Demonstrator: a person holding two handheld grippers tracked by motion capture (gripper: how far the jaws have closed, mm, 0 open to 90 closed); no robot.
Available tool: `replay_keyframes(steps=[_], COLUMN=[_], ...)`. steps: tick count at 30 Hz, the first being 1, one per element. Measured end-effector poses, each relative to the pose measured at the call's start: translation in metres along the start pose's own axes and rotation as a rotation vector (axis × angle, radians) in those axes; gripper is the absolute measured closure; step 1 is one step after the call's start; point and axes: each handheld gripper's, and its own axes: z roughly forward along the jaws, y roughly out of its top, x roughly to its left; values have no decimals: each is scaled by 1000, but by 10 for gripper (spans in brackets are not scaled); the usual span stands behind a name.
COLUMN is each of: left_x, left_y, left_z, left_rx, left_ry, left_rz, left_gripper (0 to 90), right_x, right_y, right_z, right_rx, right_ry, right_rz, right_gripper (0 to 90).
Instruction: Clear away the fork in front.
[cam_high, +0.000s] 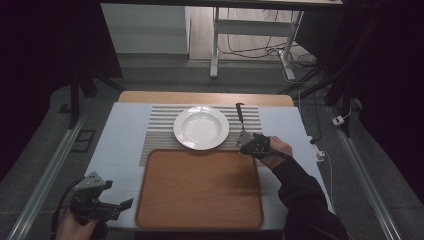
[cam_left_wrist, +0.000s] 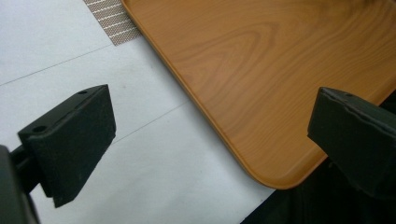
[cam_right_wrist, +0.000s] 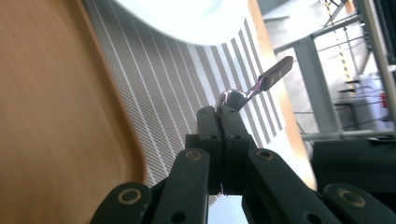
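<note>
We look down on a pale table (cam_high: 120, 135) with a striped placemat (cam_high: 160, 125) at its far middle and a large wooden tray (cam_high: 200, 187) nearer us. A white plate (cam_high: 201, 128) sits on the placemat, just beyond the tray's far rim.

At about three o'clock from the plate, our right gripper (cam_high: 244, 143) has its jaws pressed fully together on the metal end of a spoon (cam_high: 240, 117). The spoon's dark handle points away toward twelve o'clock and, in the right gripper view, stands off the placemat. In that view the shiny metal of the spoon (cam_right_wrist: 233, 99) pokes out just past the closed jaw tips.

We judge the spoon light, stiff and slick where polished, so it could pivot or slide in so small a pinch; a hold nearer its middle would steady it.

At seven o'clock from the tray, our left gripper (cam_high: 107, 205) rests near the table's near left corner, jaws wide apart with nothing between them. The left gripper view shows the tray's rounded corner (cam_left_wrist: 275, 179) between them, farther off.

For room, the tray's whole surface is bare. The tray's raised rim and the plate's edge are the lips to clear, and the table's right edge lies close at three o'clock.
</note>
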Motion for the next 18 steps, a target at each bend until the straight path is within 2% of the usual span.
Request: replay_keyframes(steps=[4,5,6,7,9,13,14,15,17,18], left_x=[0,0,0,0,0,0,0,0,0,0], left_y=[0,0,0,0,0,0,0,0,0,0], left_z=[0,0,0,0,0,0,0,0,0,1], left_rx=[0,0,1,1,2,1,1,1,2,2], left_ry=[0,0,1,0,1,0,0,-1,-2,-3], left_rz=[0,0,0,-1,-1,-1,-1,-2,-2,-1], left_gripper=[11,11,11,11,11,11,11,11,11,11], right_x=[-2,-2,-3,-3,-4,-5,-5,-5,-4,-4], right_y=[-4,-4,-6,-7,-8,-10,-11,-11,-13,-13], right_z=[-12,-12,-19,-22,-25,-37,-43,-43,-50,-50], right_rx=[-63,-63,-101,-121,-141,-211,-235,-235,-278,-278], right_ry=[58,58,89,104,116,180,213,213,251,251], right_rz=[81,81,130,150,165,225,252,252,289,289], right_gripper=[895,895,896,896,896,896,896,896,896,896])
